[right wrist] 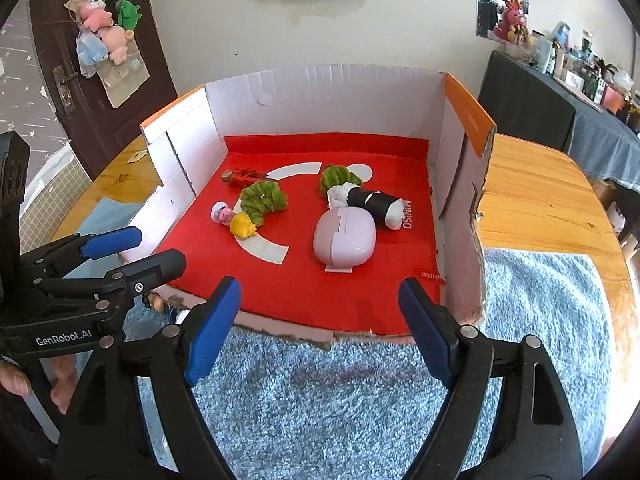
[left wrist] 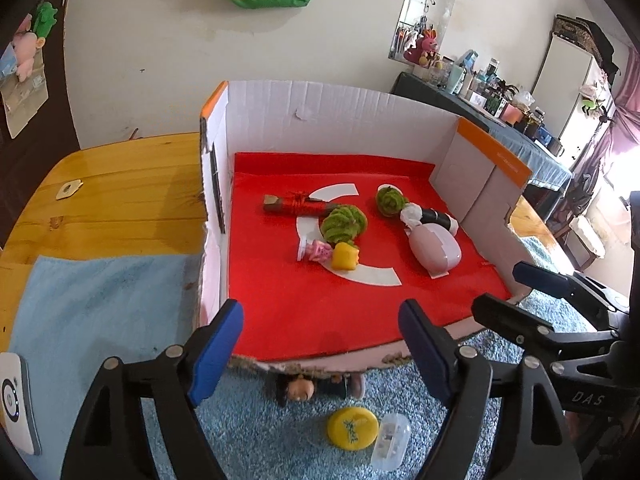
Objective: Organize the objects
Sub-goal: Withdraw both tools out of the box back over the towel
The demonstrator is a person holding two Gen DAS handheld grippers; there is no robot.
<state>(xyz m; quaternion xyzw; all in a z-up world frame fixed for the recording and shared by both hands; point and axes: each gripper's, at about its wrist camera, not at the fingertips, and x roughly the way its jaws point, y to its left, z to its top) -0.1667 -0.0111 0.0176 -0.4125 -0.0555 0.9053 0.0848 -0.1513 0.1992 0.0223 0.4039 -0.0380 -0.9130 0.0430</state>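
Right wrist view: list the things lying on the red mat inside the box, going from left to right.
Red-wrapped stick → small pink figure → yellow toy → green frilly piece → pink oval case → black-and-white roll. The second green piece overlaps the roll's left end, so I leave it out.

front edge of cardboard box lying open, giving entry | walls blocking at 9, 12, 3 o'clock | red liner staying bare near entry | pink case and toy cluster crowding toward 12 o'clock
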